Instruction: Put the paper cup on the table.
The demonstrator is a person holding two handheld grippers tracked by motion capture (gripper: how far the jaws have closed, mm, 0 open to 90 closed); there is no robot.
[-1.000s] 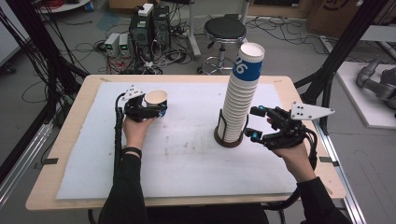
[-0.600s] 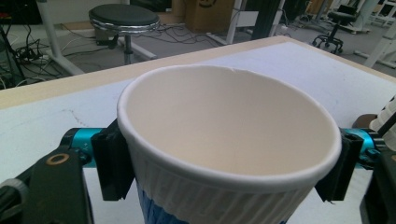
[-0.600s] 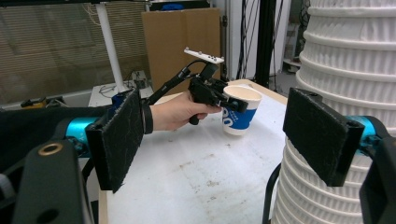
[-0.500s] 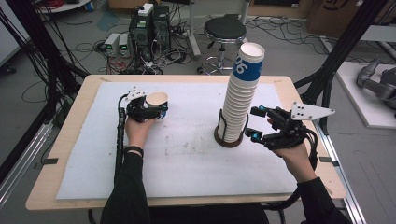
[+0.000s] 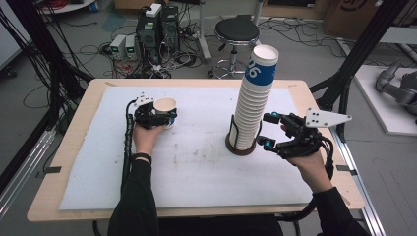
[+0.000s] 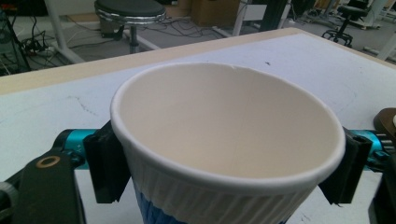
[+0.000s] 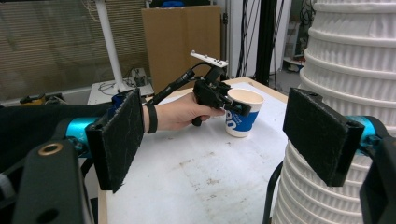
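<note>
My left gripper (image 6: pixel 224 172) has just been easing its jaws, cup (image 5: pixel 165 110) between them at ten o'clock on the table (image 5: pixel 196 172). It's light, crushable paper, so I'd hold below the rim. Right gripper (image 5: pixel 268 130) gapes empty beside the stack (image 5: pixel 253 103). White mat, cluttered lab floor.
</note>
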